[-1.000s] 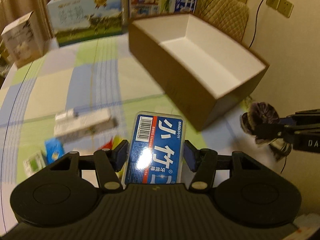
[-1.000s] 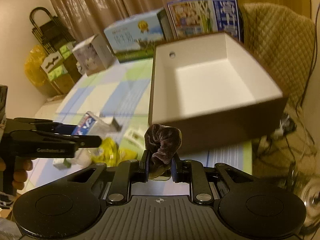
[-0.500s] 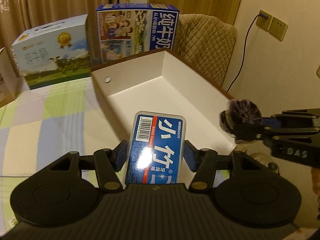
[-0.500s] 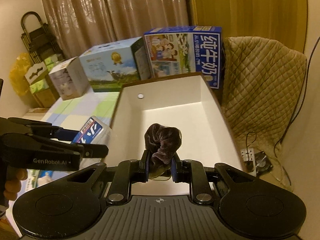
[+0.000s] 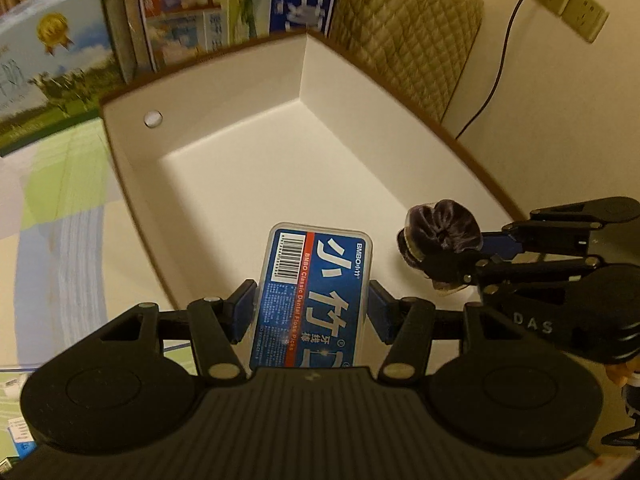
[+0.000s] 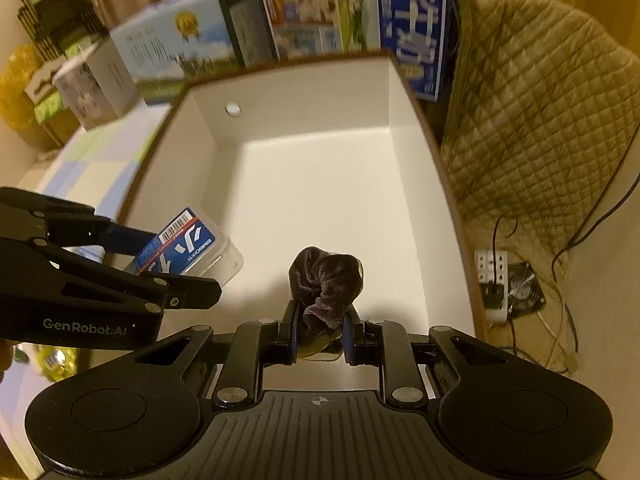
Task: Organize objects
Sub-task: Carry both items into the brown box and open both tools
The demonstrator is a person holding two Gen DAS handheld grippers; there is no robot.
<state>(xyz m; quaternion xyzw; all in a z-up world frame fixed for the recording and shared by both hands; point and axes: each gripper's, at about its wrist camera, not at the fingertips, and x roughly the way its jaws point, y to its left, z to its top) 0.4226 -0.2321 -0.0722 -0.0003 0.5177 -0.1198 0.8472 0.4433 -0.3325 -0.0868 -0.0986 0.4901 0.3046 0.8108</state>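
Two hand-held tools hover side by side over an open cardboard box [image 5: 472, 164], brown outside and white inside, standing on a desk [image 5: 60, 216] with a checked cloth. The left tool [image 5: 312, 312] pinches a clear plastic case of floss picks [image 5: 316, 292]; its blue label reads "BMBO Classic Dental Floss Picks" beside a barcode. The right tool [image 6: 320, 334], pressed together, pinches a dark purple velvet scrunchie [image 6: 326, 284]. The left tool's side reads "GenRobot.AI". Milk cartons [image 6: 352, 12] stand behind the box
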